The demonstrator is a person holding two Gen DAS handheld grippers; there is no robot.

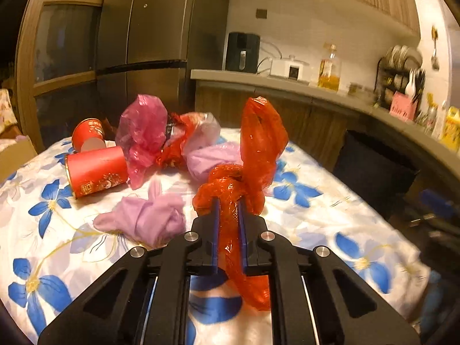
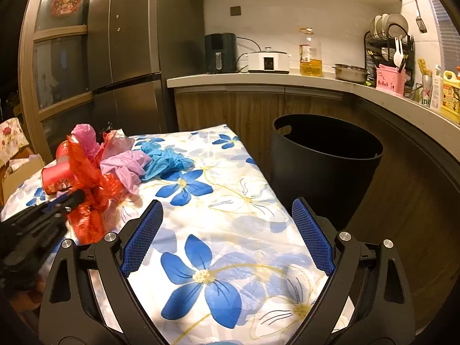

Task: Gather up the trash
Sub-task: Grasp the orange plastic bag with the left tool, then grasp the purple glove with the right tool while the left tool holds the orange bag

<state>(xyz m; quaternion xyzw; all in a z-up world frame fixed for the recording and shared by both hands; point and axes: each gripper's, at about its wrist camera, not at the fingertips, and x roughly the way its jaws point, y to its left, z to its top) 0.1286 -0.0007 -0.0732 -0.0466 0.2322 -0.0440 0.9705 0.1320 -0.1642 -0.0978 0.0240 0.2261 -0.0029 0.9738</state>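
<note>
jaws of left gripper (image 1: 229, 201) hide red bag's (image 1: 260, 141) middle.

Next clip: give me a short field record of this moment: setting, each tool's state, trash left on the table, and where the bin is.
setting: kitchen, table with blue-flower cloth
left tool: shut on red plastic bag, bag hangs through the jaws
right tool: open, nothing between its pads, over the cloth
trash on table: two red paper cups, pink bag, lilac bags, blue bag
bin: black bin on the floor beside the table, nothing visible inside
progress: no item seen in the bin yet
</note>
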